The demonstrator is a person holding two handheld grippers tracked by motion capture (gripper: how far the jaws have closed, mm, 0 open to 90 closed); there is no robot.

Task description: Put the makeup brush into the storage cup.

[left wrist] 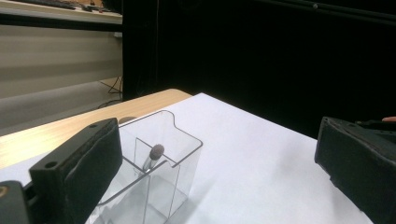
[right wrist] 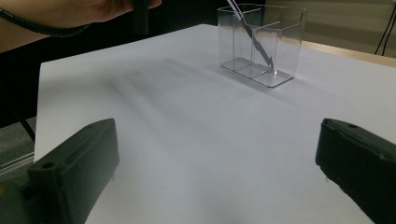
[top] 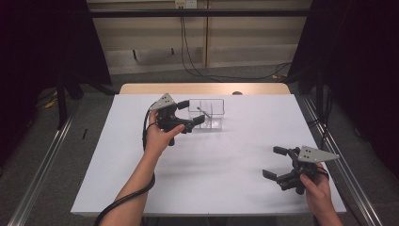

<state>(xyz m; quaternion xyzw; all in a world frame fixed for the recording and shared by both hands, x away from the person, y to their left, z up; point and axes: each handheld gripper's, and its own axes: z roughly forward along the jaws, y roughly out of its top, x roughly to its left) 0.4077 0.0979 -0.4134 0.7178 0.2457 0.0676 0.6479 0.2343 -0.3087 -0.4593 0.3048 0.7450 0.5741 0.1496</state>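
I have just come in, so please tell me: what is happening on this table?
A person holds a tool in each hand over a white table. The left tool, open, is at a clear divided box with a thin brush leaning inside. The right tool, open, holds nothing, apart from the box.

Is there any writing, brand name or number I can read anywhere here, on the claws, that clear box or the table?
None can be read: no words, labels or numbers show on the clear box, the thin tool standing in it, the white table, the left claw or the right claw.
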